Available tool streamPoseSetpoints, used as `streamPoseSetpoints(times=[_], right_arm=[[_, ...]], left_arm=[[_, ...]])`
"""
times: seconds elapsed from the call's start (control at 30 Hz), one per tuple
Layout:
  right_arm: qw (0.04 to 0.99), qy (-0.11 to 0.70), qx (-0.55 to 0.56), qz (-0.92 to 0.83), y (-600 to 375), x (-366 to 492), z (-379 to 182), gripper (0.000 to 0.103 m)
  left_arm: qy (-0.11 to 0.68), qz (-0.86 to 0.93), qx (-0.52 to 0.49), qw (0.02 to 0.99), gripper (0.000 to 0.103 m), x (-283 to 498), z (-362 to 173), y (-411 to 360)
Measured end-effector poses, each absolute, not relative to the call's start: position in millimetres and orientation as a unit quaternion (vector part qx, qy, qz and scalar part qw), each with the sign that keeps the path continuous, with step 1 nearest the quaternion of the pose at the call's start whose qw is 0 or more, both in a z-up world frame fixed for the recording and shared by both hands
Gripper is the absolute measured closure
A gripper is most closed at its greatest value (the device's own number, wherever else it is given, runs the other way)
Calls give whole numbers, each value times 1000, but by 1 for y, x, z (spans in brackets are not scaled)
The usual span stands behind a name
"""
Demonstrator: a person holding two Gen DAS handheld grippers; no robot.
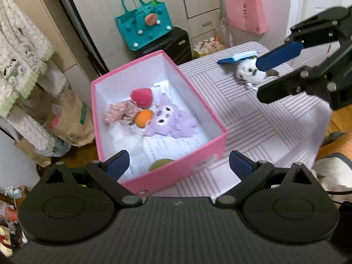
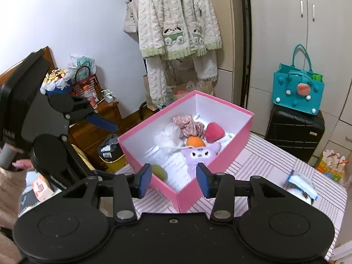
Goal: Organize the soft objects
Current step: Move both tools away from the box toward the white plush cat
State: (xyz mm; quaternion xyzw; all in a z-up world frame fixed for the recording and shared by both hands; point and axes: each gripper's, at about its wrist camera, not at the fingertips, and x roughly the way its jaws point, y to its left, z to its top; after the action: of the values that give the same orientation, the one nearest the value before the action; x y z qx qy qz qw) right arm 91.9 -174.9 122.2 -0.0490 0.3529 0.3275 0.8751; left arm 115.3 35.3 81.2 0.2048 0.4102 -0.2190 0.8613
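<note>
1. A pink box (image 1: 216, 142) sits open on the striped tabletop (image 1: 264, 127).
2. Inside it lie a purple plush (image 1: 169, 121), an orange ball (image 1: 143, 118), a red plush (image 1: 142, 98), a pink floral cloth (image 1: 121, 112) and a green ball (image 1: 161, 164).
3. The left hand-held gripper (image 1: 178, 165) hangs over the box's near edge, jaws spread wide, nothing between them.
4. The right hand-held gripper (image 2: 173, 179) hangs by the box's near corner, jaws parted and empty.
5. A black-and-white plush (image 1: 248, 72) lies on the tabletop, well apart from the box.
</note>
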Motion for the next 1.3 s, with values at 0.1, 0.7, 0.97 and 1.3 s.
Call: streamPoseSetpoints(times=[0.1, 0.7, 0.97, 1.3], right_arm=[[877, 349, -56, 327, -182, 77, 119, 50], [889, 353, -34, 288, -248, 19, 59, 44], [905, 346, 1, 248, -287, 15, 22, 44], [939, 288, 16, 187, -323, 32, -22, 42]], left_arm=[[412, -224, 201, 860, 5, 106, 83, 30], [403, -274, 201, 850, 8, 68, 54, -26], [396, -293, 178, 852, 8, 73, 31, -54], [339, -318, 98, 880, 8, 92, 7, -88]])
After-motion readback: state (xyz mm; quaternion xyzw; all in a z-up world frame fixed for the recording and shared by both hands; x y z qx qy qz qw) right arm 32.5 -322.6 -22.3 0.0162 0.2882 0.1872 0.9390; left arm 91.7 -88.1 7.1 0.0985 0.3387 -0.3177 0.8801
